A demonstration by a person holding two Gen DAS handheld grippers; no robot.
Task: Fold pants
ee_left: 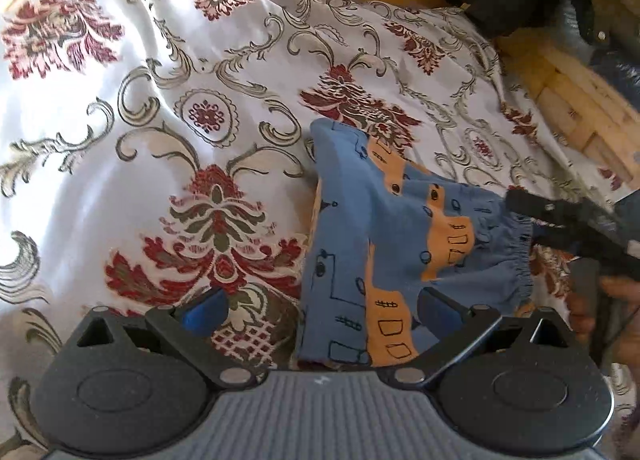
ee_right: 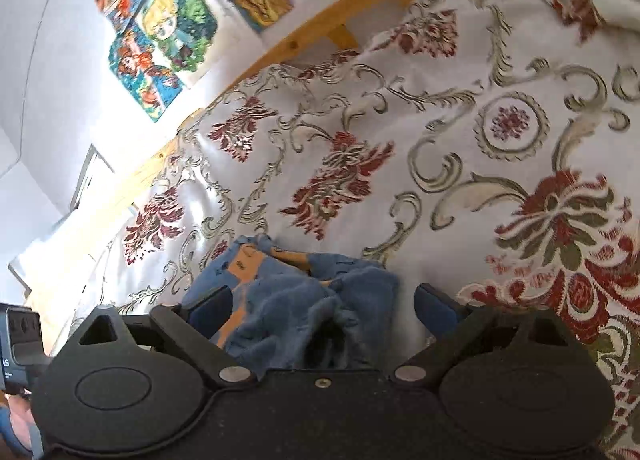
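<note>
We see a bed with a wooden frame [ee_left: 568,100] covered by a white bedspread [ee_left: 132,164] woven with dark red flowers and grey-green scrolls. Small blue pants [ee_left: 352,228] with orange patches lie directly on it, just ahead of the left tool and slightly to its right, their gathered waistband toward the right. From the right tool, the same pants [ee_right: 288,292] lie bunched immediately in front, on the bedspread [ee_right: 460,140].
</note>
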